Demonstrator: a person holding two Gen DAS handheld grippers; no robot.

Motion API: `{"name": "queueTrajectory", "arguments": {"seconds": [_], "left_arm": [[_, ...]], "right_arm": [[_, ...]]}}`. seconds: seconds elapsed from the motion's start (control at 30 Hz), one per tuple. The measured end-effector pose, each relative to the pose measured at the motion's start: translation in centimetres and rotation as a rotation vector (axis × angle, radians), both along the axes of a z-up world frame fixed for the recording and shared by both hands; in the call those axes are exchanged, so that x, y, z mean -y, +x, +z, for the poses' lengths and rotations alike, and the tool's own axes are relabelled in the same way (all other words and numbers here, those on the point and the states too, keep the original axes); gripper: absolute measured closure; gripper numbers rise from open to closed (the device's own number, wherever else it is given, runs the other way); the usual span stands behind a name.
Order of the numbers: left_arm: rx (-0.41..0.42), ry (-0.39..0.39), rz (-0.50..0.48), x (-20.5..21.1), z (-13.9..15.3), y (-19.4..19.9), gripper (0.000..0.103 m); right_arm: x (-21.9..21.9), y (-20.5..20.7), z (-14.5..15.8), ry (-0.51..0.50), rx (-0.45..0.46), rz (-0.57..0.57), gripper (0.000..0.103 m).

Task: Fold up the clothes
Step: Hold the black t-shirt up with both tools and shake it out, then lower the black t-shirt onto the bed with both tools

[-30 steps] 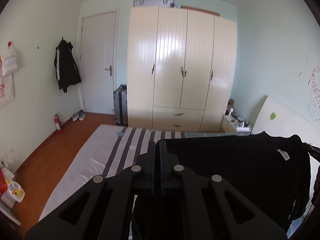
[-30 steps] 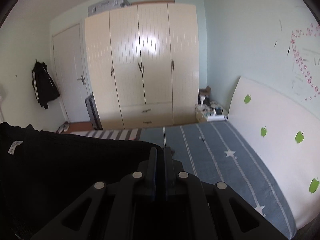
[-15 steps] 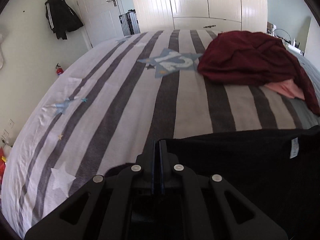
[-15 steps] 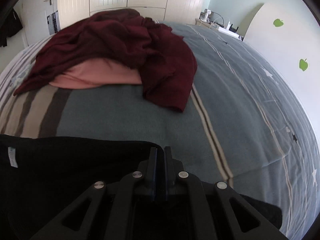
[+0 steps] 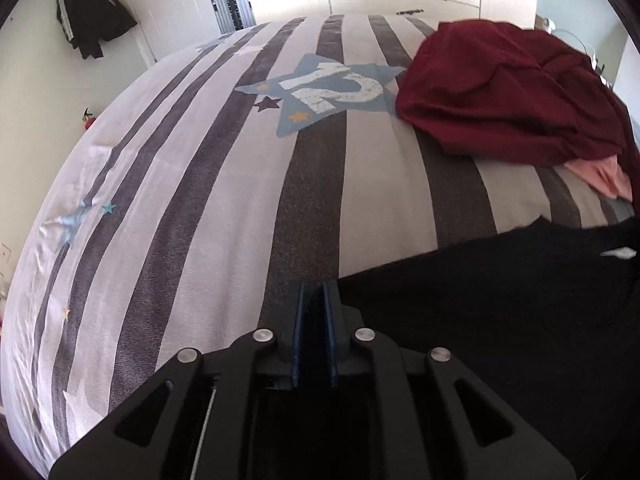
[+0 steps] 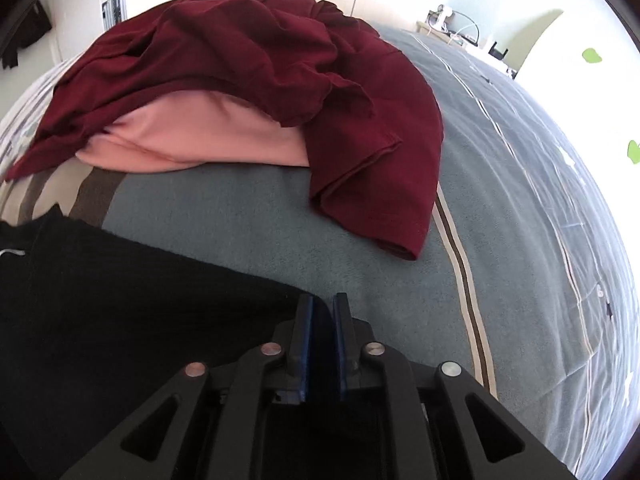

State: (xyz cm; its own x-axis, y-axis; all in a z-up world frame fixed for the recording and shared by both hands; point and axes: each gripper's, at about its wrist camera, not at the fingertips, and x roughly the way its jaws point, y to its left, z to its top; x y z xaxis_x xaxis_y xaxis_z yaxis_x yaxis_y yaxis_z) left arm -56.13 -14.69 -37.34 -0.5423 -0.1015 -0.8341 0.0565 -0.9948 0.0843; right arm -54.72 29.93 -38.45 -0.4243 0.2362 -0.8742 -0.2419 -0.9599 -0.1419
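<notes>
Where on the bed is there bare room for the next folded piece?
Bare: the striped cover left of the black garment, out to the bed's edge, and the grey-blue stretch right of the maroon garment. Crowded: the middle, where maroon lies over a pink garment, with the black one just in front.

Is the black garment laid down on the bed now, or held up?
Down on the bed. The black garment lies across the striped bed cover; both grippers' jaws have just been opening, and a gap shows between each pair.
</notes>
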Motion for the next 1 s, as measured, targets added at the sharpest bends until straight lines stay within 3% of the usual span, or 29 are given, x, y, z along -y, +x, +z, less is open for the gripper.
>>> {"name": "queueTrajectory", "arguments": {"seconds": [0.03,0.07,0.1,0.23,0.3,0.47,0.6,0.73,0.93,1.0], "left_arm": [[-0.019,0.044,0.008,0.4,0.7,0.2,0.042],[-0.045,0.09,0.002,0.8,1.5,0.4,0.029],[-0.073,0.11,-0.008,1.1,2.5,0.5,0.029],[-0.128,0.079,-0.02,2.2,5.6,1.7,0.029],[-0.132,0.037,-0.045,2.4,6.7,2.8,0.033],[-0.079,-0.02,-0.205,-0.1,5.6,5.6,0.085],[-0.026,0.011,-0.206,-1.6,3.2,4.8,0.089],[0.013,0.021,-0.161,-2.4,-0.2,2.7,0.089],[-0.035,0.018,-0.099,-2.6,-1.5,-0.4,0.089],[-0.039,0.012,-0.103,-2.5,-1.4,-1.4,0.089]], "right_arm": [[-0.5,0.2,0.3,-0.015,-0.007,0.001,0.077],[-1.0,0.4,0.6,-0.029,-0.015,0.002,0.056],[-1.5,0.5,0.9,-0.042,-0.022,0.004,0.043],[-3.4,2.5,3.3,-0.031,-0.038,0.031,0.038],[-4.0,4.1,4.3,-0.034,-0.056,0.034,0.038],[-1.9,6.6,6.6,-0.036,-0.111,0.136,0.038],[1.3,5.8,5.5,-0.076,-0.123,0.22,0.047],[4.3,2.6,2.5,-0.099,-0.079,0.209,0.054],[3.8,-1.5,0.0,-0.099,-0.101,0.092,0.053],[3.7,-2.5,-0.3,-0.087,-0.089,0.095,0.046]]}}
